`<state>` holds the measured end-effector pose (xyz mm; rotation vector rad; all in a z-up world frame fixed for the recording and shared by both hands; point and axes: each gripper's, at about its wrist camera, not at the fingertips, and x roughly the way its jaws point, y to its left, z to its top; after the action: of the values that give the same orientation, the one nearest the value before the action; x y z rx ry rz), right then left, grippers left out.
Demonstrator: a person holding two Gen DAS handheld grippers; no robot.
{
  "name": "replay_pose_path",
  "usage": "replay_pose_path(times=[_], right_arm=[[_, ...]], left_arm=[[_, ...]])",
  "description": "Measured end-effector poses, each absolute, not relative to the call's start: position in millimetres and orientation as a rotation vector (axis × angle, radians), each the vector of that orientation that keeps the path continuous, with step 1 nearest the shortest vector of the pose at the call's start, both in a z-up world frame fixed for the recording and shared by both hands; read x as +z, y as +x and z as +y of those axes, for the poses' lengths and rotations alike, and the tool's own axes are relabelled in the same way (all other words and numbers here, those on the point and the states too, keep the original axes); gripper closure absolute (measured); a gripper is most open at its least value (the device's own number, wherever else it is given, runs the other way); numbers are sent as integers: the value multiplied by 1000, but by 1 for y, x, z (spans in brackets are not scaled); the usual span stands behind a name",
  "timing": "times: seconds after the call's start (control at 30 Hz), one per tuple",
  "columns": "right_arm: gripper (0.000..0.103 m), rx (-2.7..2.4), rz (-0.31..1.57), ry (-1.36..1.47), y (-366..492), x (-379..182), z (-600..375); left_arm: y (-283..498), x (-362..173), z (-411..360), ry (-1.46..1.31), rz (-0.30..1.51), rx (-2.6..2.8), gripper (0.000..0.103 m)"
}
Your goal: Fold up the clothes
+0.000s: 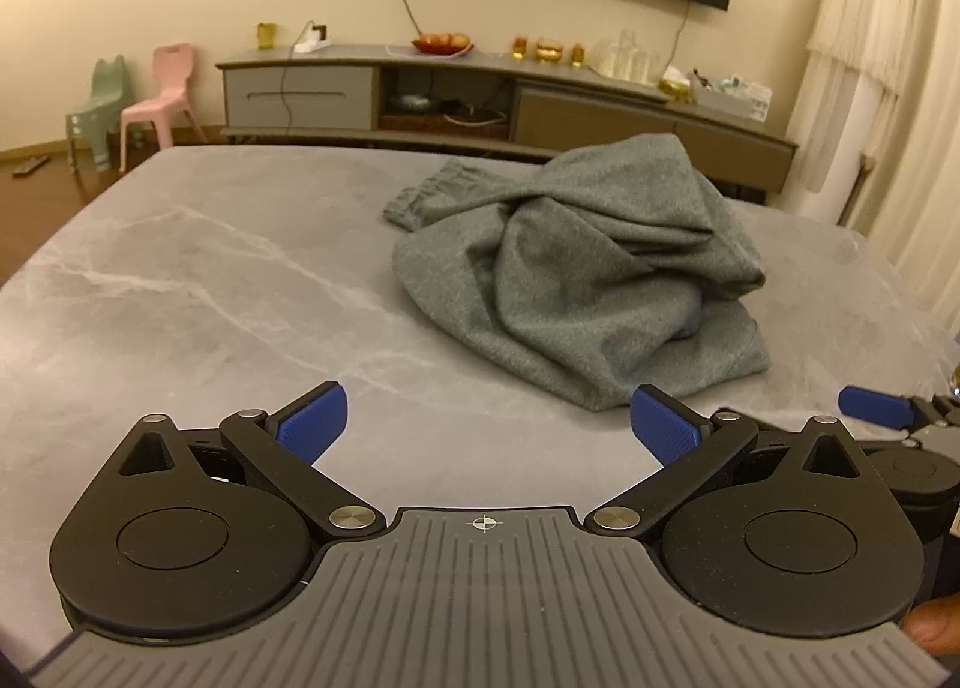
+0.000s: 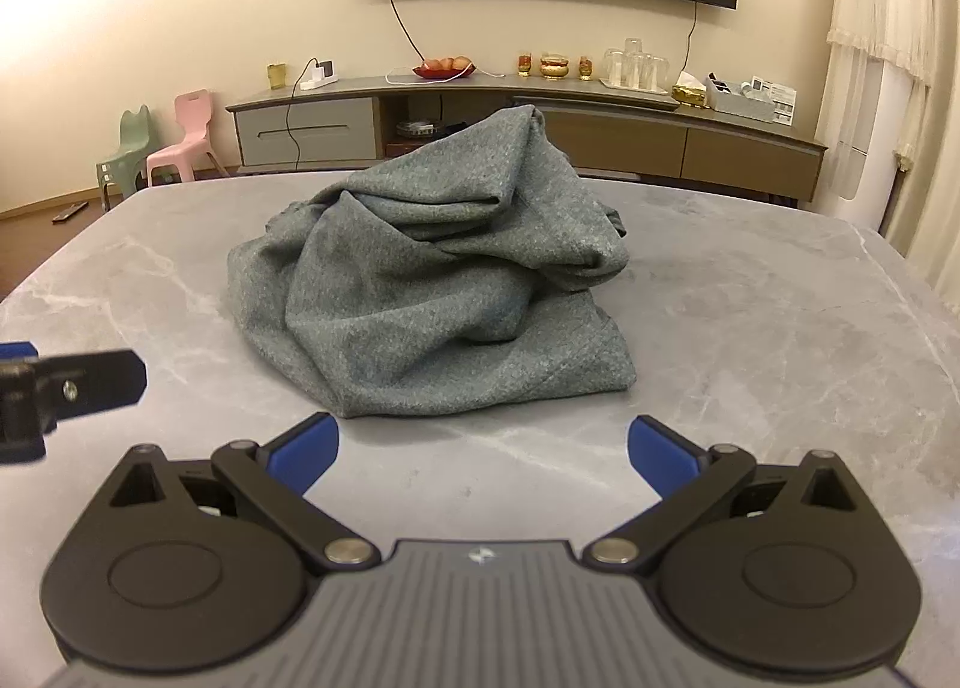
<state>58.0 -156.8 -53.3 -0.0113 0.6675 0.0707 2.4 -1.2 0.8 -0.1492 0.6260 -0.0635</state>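
Both hand-held grippers (image 1: 487, 427) (image 2: 483, 451) spread wide, empty; grabbing that bunched garment (image 2: 432, 274) blind could catch several layers.

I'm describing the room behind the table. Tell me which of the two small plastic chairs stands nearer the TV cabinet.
The pink chair. It stands between the green chair and the grey cabinet; the green one sits farther left, by the wall.

A crumpled grey-green fabric garment (image 2: 432, 268) lies on the grey marble-patterned desk (image 2: 750, 328); behind the desk stands a long low cabinet (image 2: 690, 139), two small plastic chairs (image 2: 180, 139) to its left
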Motion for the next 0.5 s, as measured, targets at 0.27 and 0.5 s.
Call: replay_pose_path(times=[0.27,0.5], right_arm=[[0,96,651,0,56,-53,-156],[0,129,646,2,53,-44,-156]], left_arm=[[-3,4,-19,-62,662,-35,7],[1,20,-33,-46,689,-43,7]])
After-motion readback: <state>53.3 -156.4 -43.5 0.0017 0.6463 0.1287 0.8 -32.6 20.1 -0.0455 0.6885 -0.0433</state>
